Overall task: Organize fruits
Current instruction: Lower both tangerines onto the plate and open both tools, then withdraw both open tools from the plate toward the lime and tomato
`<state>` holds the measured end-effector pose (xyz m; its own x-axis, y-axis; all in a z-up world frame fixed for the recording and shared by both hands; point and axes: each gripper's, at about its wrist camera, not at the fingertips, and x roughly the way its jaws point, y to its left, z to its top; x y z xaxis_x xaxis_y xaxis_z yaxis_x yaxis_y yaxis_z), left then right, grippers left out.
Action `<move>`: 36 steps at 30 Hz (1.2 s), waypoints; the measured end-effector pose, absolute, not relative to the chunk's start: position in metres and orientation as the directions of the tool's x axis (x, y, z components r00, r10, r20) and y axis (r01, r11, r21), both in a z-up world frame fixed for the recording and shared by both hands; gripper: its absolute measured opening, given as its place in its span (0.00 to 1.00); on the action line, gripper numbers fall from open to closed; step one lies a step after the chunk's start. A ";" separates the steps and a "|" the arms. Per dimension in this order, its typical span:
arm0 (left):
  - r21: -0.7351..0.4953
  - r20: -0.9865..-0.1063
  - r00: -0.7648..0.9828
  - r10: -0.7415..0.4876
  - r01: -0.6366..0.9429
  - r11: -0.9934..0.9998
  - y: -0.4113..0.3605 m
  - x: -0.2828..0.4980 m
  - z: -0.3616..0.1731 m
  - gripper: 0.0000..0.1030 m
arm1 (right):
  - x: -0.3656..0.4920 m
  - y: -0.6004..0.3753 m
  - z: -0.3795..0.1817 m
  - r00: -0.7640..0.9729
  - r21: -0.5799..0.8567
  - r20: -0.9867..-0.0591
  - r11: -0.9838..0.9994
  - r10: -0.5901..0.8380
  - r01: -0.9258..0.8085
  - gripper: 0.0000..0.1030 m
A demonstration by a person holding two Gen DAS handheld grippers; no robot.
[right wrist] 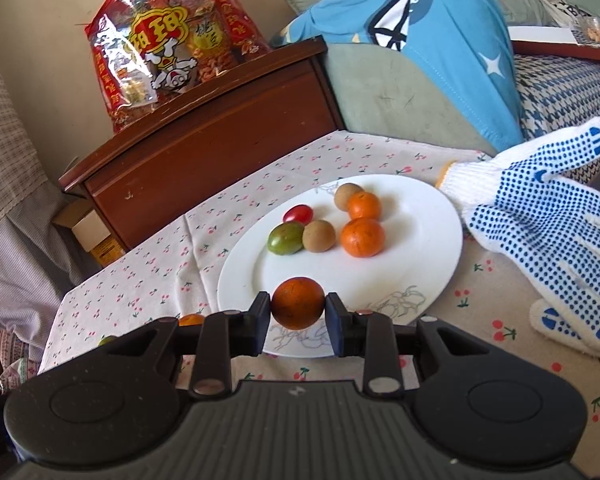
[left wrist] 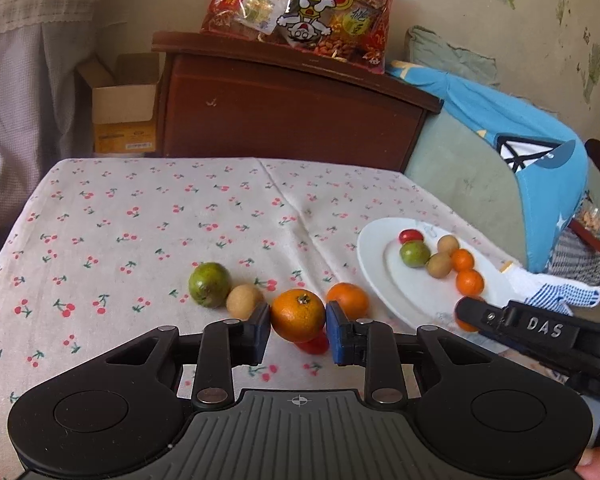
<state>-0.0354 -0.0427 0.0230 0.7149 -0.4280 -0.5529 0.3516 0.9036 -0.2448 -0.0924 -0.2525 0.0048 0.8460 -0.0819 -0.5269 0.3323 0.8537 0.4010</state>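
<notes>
The left tongs (left wrist: 298, 326) are closed on an orange (left wrist: 297, 314), blue pads pressing both its sides, low over the cloth-covered counter (left wrist: 140, 220). Beside it wait a second orange (left wrist: 348, 300), a tan fruit (left wrist: 244, 301) and a green fruit (left wrist: 209, 283), likely next for the white plate (left wrist: 374, 256) at right.

From the right wrist, the right tongs (right wrist: 298, 314) pinch another orange (right wrist: 298, 308) above the plate's (right wrist: 432, 240) near rim, apparently ready to set it beside the fruits already gathered there. A dotted glove (right wrist: 540, 220) lies just beside the plate.
</notes>
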 end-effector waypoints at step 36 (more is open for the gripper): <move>-0.348 -0.576 0.689 -0.440 0.281 0.895 -0.045 -0.004 0.044 0.72 | -0.092 -0.235 0.009 0.837 0.366 -0.547 0.890 -0.030 0.272 0.40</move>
